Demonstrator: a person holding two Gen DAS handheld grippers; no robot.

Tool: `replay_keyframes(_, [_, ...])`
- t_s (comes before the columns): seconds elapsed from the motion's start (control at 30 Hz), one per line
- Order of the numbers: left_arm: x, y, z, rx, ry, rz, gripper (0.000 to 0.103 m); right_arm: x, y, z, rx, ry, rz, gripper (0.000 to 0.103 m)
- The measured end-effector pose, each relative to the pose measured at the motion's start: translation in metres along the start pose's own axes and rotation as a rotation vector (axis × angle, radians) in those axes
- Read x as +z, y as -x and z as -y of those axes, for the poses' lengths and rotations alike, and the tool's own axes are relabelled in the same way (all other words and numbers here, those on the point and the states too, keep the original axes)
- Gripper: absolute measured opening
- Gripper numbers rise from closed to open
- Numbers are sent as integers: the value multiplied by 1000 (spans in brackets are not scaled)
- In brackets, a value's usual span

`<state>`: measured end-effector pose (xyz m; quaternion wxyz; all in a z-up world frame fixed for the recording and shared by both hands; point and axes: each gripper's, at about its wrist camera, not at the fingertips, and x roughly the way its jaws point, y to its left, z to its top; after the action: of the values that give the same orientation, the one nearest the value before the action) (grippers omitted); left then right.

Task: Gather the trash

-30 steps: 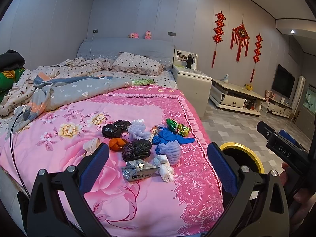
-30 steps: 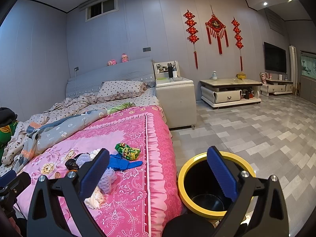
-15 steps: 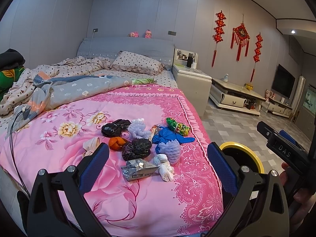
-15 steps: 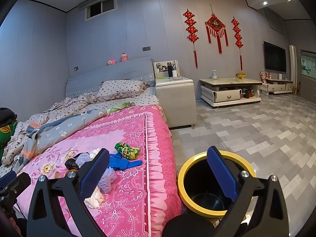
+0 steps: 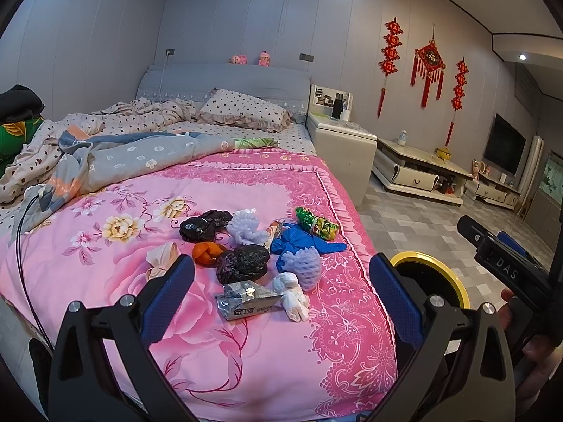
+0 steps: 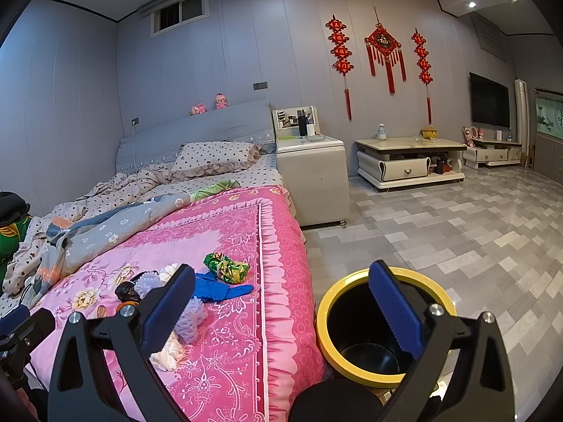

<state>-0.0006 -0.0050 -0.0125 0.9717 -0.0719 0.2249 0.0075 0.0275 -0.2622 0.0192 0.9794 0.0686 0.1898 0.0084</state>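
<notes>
Both tongs are spread wide with nothing between their blue pads; the left gripper (image 5: 281, 299) hangs over the pink floral bedspread (image 5: 116, 281), and the right gripper (image 6: 281, 309) hangs over the bed's edge and the floor; between the left gripper's fingers, just ahead of them, lies the heap of trash; nearest is a silver foil wrapper (image 5: 246, 299) touching a white crumpled wad (image 5: 292, 295); beyond these sit a black plastic bag (image 5: 242, 262), an orange scrap (image 5: 206, 253), a pale purple foam net (image 5: 302, 267) and a blue glove (image 5: 302, 242); farther off lie a second black bag (image 5: 202, 225) and a green snack packet (image 5: 315, 223); a beige knotted wad (image 5: 162, 258) lies beside the left finger; the yellow-rimmed black bin (image 6: 325, 320) stands on the floor against the bed, framed by the right gripper's right finger, with only its dark bottom showing inside.
</notes>
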Motion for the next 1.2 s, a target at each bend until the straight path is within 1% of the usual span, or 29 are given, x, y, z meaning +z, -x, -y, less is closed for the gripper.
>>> replay_keyframes(0.93, [2,-2,-2,1,3,-6,95,-2,-1,2,1,-1,-4,95])
replay_keyframes(1.17, [-1,-2,-1,3,2,-9,95,-9,-3,2,3,-5,-15,95])
replay_keyframes(1.2, [-3,-3,0,6,0,-11,95,-16,-8,-2,0,-6,-17,95])
